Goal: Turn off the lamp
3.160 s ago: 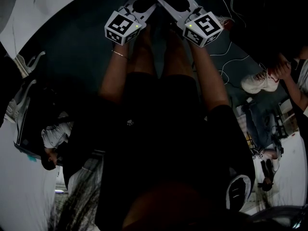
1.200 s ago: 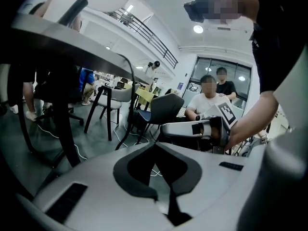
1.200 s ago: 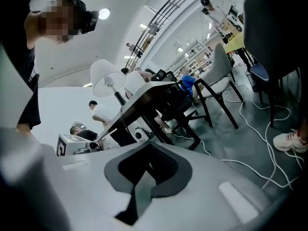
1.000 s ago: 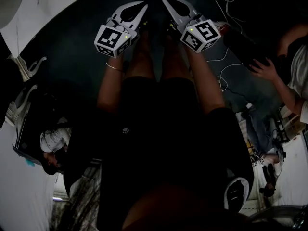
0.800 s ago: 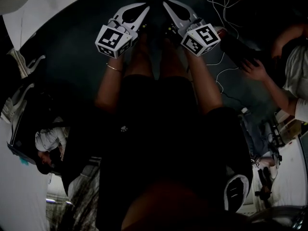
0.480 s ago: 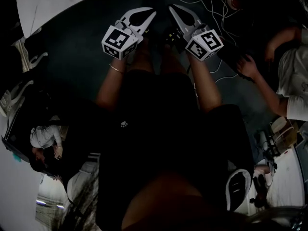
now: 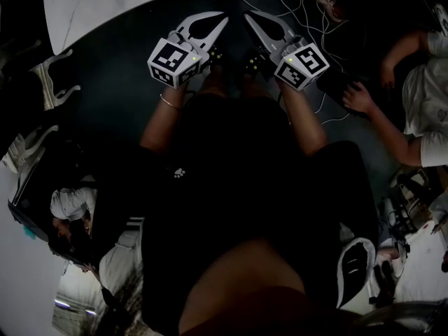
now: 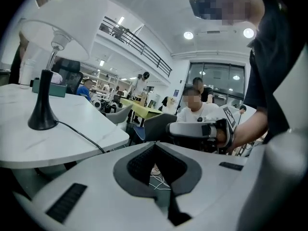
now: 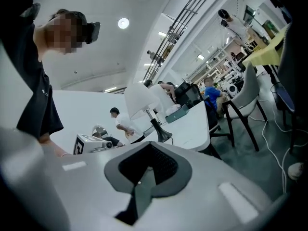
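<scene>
The left gripper (image 7: 220, 22) is held shut with nothing between its jaws, and the right gripper (image 7: 252, 18) beside it is likewise closed and empty. The lamp (image 8: 44, 100) is stood upright on the white tabletop (image 8: 82, 134), well apart from both grippers. Compared with a second ago, more of the tabletop is seen in the head view, and both grippers are found nearer its edge.
</scene>
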`<action>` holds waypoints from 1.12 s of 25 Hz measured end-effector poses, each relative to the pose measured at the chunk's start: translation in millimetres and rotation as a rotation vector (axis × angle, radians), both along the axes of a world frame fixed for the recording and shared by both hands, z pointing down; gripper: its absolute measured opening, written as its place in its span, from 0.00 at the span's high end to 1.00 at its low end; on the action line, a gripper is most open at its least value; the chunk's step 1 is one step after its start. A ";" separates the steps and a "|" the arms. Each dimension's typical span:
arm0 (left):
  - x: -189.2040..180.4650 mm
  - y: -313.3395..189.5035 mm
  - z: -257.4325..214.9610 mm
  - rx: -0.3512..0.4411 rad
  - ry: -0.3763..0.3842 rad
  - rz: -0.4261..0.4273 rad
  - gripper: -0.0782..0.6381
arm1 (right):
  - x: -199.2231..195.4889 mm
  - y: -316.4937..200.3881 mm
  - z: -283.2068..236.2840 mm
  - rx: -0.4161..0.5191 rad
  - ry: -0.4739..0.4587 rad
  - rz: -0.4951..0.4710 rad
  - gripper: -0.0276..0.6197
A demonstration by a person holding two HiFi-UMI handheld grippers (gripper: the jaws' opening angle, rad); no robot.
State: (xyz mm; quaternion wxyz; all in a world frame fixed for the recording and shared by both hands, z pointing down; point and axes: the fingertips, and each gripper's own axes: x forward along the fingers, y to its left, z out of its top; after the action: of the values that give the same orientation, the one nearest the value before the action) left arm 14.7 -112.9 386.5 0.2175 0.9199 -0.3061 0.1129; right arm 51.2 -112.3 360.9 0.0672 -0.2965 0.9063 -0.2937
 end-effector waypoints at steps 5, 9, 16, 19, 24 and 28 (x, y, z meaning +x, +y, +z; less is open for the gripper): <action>-3.2 4.8 -23.4 0.042 -0.005 -0.002 0.88 | 4.5 9.7 -33.5 0.066 -0.009 -0.022 0.96; -6.9 4.3 -36.6 0.057 -0.003 -0.016 0.88 | 9.6 11.1 -53.8 0.094 -0.007 -0.030 0.96; -11.7 -2.2 -52.5 0.099 0.011 -0.018 0.88 | 10.5 10.5 -74.4 0.128 -0.025 -0.010 0.96; -15.3 -4.9 -57.5 0.115 0.022 -0.032 0.88 | 7.2 10.6 -77.4 0.137 -0.033 -0.020 0.96; -16.8 -7.4 -58.6 0.121 0.032 -0.044 0.88 | 7.4 8.2 -80.5 0.142 -0.031 -0.024 0.96; -14.2 -9.8 -58.7 0.123 0.033 -0.034 0.88 | 9.7 5.2 -82.2 0.145 -0.030 -0.015 0.96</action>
State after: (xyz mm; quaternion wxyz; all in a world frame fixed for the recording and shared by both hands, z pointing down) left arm 0.6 -122.7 327.8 0.1676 0.9279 -0.3244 0.0749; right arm 60.9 -107.0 278.6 0.1001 -0.2798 0.9262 -0.2322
